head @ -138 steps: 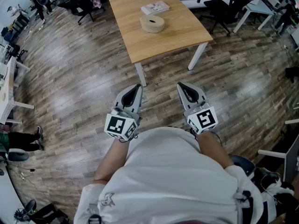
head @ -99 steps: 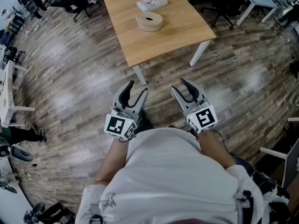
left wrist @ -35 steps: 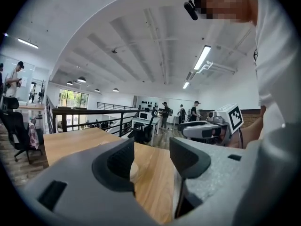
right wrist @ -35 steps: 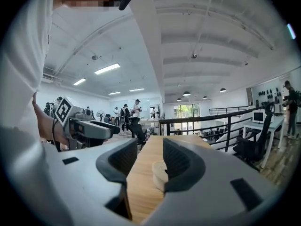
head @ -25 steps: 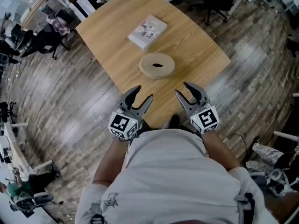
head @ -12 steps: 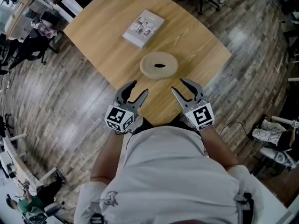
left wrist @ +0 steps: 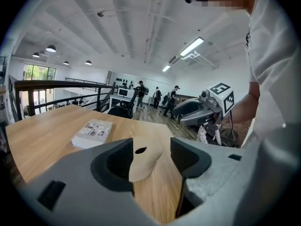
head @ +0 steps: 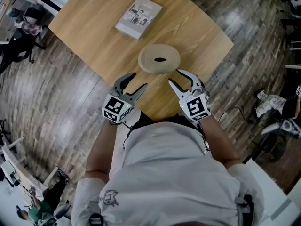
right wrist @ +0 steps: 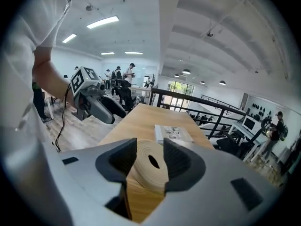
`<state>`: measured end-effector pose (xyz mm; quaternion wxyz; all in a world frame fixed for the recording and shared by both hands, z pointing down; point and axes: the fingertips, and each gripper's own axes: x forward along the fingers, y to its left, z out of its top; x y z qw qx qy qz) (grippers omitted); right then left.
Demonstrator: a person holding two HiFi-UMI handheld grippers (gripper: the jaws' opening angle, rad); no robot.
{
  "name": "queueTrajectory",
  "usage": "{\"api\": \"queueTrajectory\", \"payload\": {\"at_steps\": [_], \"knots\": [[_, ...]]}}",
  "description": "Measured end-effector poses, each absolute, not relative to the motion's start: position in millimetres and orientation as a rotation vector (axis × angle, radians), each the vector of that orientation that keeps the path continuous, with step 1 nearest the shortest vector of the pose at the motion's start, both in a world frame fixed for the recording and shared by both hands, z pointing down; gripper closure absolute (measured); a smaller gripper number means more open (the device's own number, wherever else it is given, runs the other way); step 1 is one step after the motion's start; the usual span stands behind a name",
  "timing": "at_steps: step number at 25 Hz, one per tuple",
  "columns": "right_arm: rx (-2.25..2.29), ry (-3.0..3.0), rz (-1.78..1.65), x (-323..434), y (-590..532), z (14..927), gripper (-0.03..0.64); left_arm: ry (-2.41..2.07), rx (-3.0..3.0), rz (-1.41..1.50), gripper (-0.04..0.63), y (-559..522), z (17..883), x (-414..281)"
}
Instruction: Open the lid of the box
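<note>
Approach phase, nothing gripped yet. The round tan box (head: 159,59) sits on the wooden table (head: 94,32), close to the near edge, lid on as far as I can judge, with a small oval hole in the middle of its top. Behind it, well apart, lies a flat white printed pack (head: 138,17), which has no part in this.

Left gripper (head: 138,80) hangs over the table's near edge, to the left of the box and short of it, with its jaws wide and only air between the pads. In its own view the box shows framed in the gap, but farther off on the table, not in the grip. Right gripper (head: 175,76) mirrors it on the other side, nearer the box wall, its jaws also wide. The box fills the gap in its view, yet the pads are not on it.

So my call is that this is the line-up before first contact. What's next? One gripper has to pin the lower part while the other pinches the top rim and lifts straight up. The wall is banded with ridges, and I can't tell where lid meets base. That's the tricky bit: grab too low and the whole box comes up.
</note>
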<state>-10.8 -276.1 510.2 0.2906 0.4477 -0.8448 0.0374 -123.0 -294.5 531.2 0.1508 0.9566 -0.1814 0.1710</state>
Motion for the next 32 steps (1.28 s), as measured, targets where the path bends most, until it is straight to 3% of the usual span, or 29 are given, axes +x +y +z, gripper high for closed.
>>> {"api": "queueTrajectory", "payload": {"at_steps": [17,32], "knots": [[0.944,-2.001,-0.123,-14,-342,611,0.433,-0.297,2.763,0.691,0.319,-340,646,-124],[0.785,-1.857,-0.237,-20,-368,673,0.451,-0.177,2.786,0.732,0.285,-348,688,-108]]}}
